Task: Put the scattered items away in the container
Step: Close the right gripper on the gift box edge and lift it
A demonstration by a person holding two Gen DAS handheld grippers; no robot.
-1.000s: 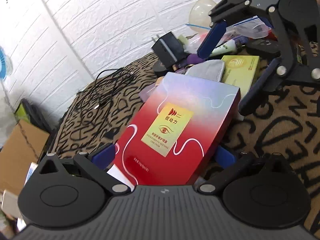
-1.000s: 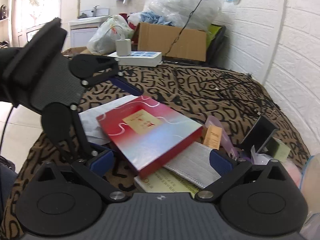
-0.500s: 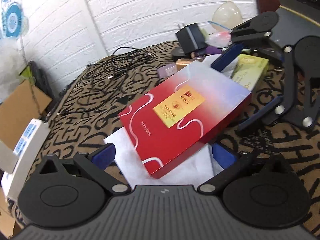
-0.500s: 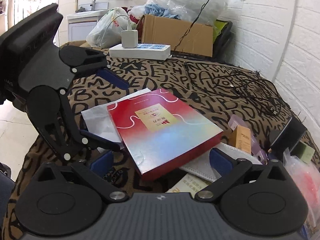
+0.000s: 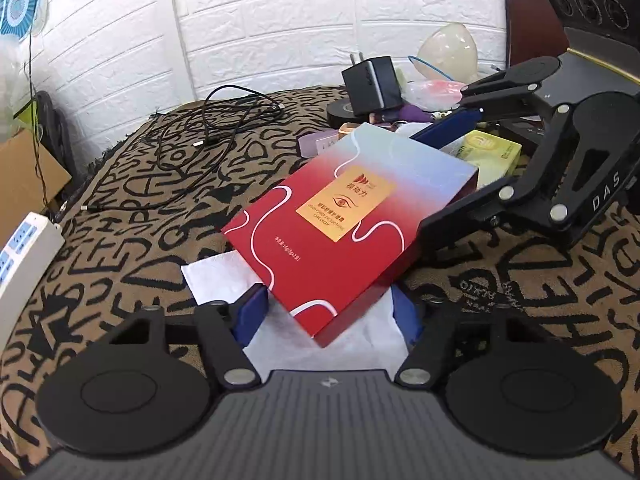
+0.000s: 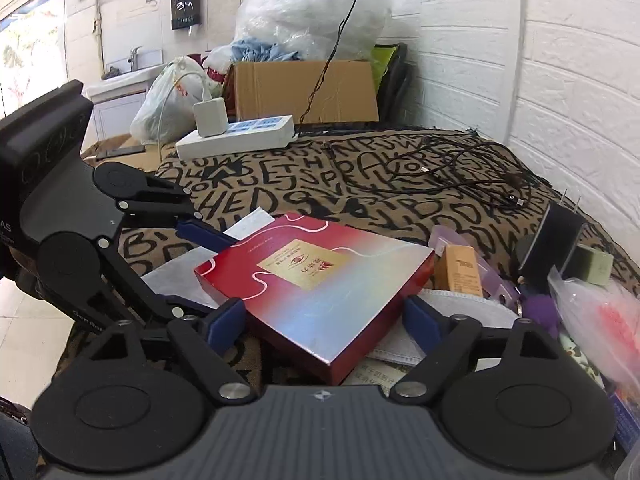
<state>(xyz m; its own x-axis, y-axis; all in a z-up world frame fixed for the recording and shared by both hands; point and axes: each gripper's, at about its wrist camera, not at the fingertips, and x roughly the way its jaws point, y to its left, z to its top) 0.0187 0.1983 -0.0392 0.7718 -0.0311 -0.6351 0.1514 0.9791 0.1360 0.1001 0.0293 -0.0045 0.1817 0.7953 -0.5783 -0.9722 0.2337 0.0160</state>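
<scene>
Both tools, left [image 5: 326, 316] and right [image 6: 324, 320], have just been closing around the box [image 5: 352, 236] (pads not quite pressing yet); lift comes next.

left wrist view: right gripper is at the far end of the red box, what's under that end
observer: A white face mask lies partly under the red box there.
operator: has the right gripper got the box
observer: Not yet. The right gripper has just been closing with the box corner between its jaws, but a gap shows beside one pad.
operator: anything on the power strip
observer: A white charger is plugged into the power strip.
</scene>
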